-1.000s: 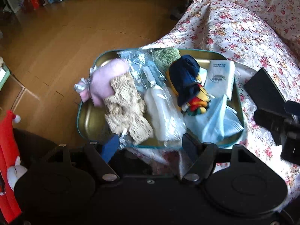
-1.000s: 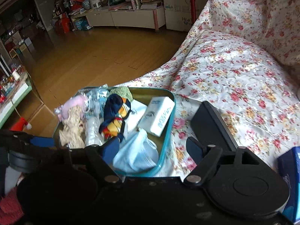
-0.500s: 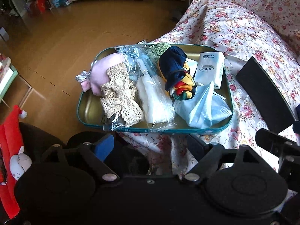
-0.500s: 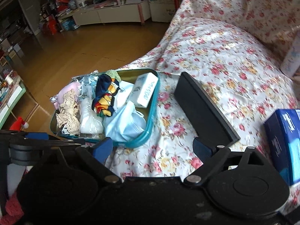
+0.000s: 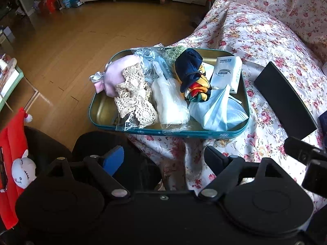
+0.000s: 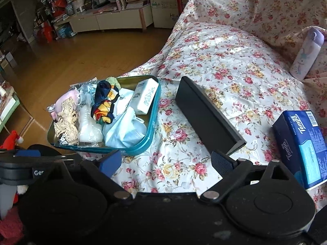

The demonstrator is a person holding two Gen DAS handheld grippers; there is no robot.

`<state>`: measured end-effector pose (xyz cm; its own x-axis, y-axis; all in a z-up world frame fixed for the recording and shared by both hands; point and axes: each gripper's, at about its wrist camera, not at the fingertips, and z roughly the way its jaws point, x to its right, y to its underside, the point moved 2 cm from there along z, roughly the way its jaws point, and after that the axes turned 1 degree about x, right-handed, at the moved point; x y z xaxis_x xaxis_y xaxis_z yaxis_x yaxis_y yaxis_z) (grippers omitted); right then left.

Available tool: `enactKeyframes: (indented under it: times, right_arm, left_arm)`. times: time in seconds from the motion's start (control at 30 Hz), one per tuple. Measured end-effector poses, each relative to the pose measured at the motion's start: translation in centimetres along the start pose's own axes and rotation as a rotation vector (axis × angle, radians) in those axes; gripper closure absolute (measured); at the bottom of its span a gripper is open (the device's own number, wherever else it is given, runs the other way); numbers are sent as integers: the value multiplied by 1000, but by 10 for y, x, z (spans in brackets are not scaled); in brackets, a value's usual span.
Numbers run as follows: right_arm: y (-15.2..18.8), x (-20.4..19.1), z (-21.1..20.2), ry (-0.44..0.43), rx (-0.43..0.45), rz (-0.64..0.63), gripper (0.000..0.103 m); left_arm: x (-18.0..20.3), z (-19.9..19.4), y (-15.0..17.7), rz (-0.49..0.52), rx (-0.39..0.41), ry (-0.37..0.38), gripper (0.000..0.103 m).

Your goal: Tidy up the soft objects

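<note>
A teal tin tray (image 5: 212, 136) with a gold inner floor sits at the front edge of a floral bedspread (image 5: 265, 40), partly overhanging toward the wooden floor (image 5: 71, 40). It is crowded with soft things: at the left a pink pouch (image 5: 114, 75) with a silver bow, a cream lace piece (image 5: 134, 100) lying over it, then a clear plastic bag (image 5: 151, 59) and a white packet in wrap (image 5: 171, 104). A green knitted bit (image 5: 173, 52) shows at the far rim. In the middle stands a navy and multicoloured cloth bundle (image 5: 192, 77); to its right a white tissue pack (image 5: 225, 73) leans on the tray's wall, and pale blue face masks (image 5: 216, 110) fill the near right corner. Just beside the tray on the bedspread lies a black flat lid (image 6: 206, 114), apart from it. Further right are a blue tissue box (image 6: 302, 143) and, near the pillow, a lilac bottle (image 6: 306, 55). The left gripper (image 5: 163, 159) hangs in front of the tray's near edge, its jaws having just been opening, fairly wide apart with only fabric seen between them. The right gripper (image 6: 166, 162) hovers over the bedspread between tray and lid, jaws likewise just widened, gripping nothing. A red plush toy (image 5: 18, 163) hangs at lower left.
</note>
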<state>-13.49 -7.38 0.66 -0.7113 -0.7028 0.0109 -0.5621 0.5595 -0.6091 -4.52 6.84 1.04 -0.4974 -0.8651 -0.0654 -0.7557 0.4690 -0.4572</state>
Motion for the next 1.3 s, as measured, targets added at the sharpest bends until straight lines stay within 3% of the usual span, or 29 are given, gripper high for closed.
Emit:
enactKeyframes:
  times: [0.27,0.6,1.3]
  right_arm:
    - [-1,7,-3,11,28,23,0]
    - [-2,5,-1,62,34,-9,0]
    - [0,4,11,69,-4,-40,0]
  left_arm:
    - [4,-1,5,0,2,-15,21]
    - [3,2,6,-3,0,-39,20]
    - [6,10,6,17,-18,-56,20]
